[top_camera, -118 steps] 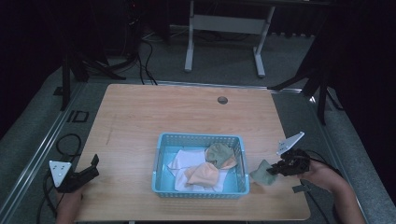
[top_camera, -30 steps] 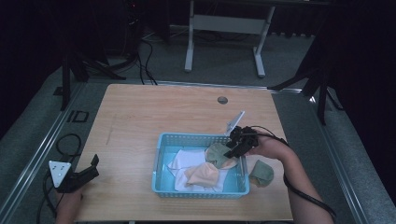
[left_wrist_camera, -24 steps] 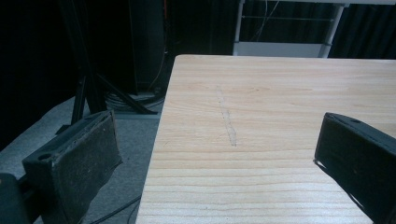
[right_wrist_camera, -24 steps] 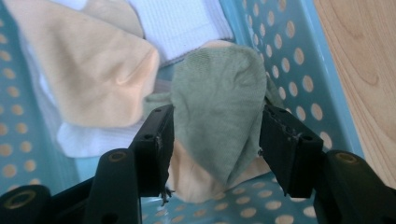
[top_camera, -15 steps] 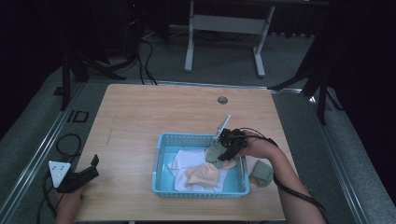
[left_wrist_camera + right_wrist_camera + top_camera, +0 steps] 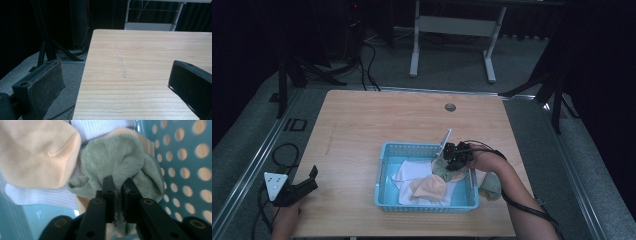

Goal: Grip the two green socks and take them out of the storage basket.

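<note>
Over the right end of the blue basket (image 6: pixel 384 170), the right gripper (image 6: pixel 446 161) is down among the laundry, the person's forearm reaching in from the bottom right. From the high view you can just make out a green sock (image 6: pixel 447 171) under its nose, but not how the jaws stand. The right gripper view settles it: the two black jaws are pressed nearly together with a fold of that green sock (image 6: pixel 120 162) pinched between them, the fabric bunching up around the tips. Beside it lies a peach sock (image 6: pixel 37 152), and white ribbed cloth (image 6: pixel 42 195) shows beneath, with the basket's perforated wall (image 6: pixel 190 165) close on the right.

Back in the high view, the peach sock (image 6: pixel 429 186) sits mid-basket on the white cloth (image 6: pixel 409 172), and a second green sock (image 6: pixel 491 185) lies on the table (image 6: pixel 377 120) just outside the basket's right wall.

At the near left corner, the left gripper (image 6: pixel 307 182) rests at the table's edge. Its own view shows the jaws spread wide, nothing between them, bare wood (image 6: pixel 140 57) ahead.
</note>
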